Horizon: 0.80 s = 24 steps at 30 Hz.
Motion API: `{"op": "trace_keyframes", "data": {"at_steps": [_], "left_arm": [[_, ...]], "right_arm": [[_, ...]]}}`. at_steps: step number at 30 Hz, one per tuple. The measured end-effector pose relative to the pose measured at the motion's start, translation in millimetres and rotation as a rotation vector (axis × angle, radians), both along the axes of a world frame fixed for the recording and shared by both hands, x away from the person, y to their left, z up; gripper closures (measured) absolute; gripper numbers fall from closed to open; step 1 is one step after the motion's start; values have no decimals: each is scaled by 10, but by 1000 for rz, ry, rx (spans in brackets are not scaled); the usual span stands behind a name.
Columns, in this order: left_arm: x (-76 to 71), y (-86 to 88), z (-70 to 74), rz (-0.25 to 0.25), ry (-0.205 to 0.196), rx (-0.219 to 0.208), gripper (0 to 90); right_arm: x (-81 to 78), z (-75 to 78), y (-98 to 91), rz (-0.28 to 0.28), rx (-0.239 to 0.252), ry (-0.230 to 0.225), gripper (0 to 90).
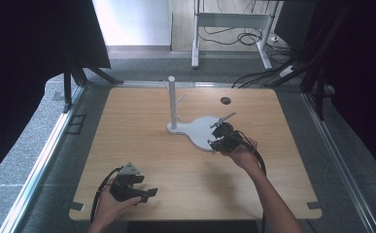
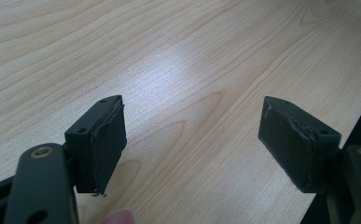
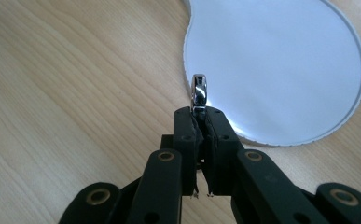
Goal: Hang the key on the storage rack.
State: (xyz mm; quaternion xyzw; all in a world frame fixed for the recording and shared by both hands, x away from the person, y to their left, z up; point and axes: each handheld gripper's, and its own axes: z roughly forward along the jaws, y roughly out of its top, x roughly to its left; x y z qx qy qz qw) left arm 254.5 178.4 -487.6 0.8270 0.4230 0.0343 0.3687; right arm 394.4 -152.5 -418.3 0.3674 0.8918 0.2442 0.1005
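A white stand has an upright post (image 1: pixel 172 102) with short pegs and a flat rounded base (image 1: pixel 200 130). My right gripper (image 1: pixel 218 137) hovers at the base's near right edge. In the right gripper view the jaws (image 3: pixel 199 114) are pressed together on a small shiny metal ring (image 3: pixel 199 91), seen edge-on and poking out of the tips over the base (image 3: pixel 281 60). A thin grey rod (image 1: pixel 225 118) slants up just beyond that gripper; I cannot tell what it belongs to. My left gripper (image 1: pixel 148 194) rests low near the table's front left, its jaws (image 2: pixel 192 135) wide apart over bare wood.
The wooden table (image 1: pixel 142 145) has a dark round hole (image 1: pixel 225 100) at the back right. Metal rails run along both sides, and black curtains hang left and right. A desk frame and cables stand on the floor beyond the far edge.
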Motion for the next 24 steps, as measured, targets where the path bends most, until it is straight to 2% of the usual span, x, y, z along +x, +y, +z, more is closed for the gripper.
{"op": "trace_keyframes", "data": {"at_steps": [8,12,24], "left_arm": [[2,1,-1,0,3,2,237],[2,1,0,-1,2,1,237],[2,27,13,1,0,-4,237]], "right_arm": [[82,40,33,-16,12,-7,843],[160,66,73,-19,4,11,842],[305,109,168,-29,11,20,842]]}}
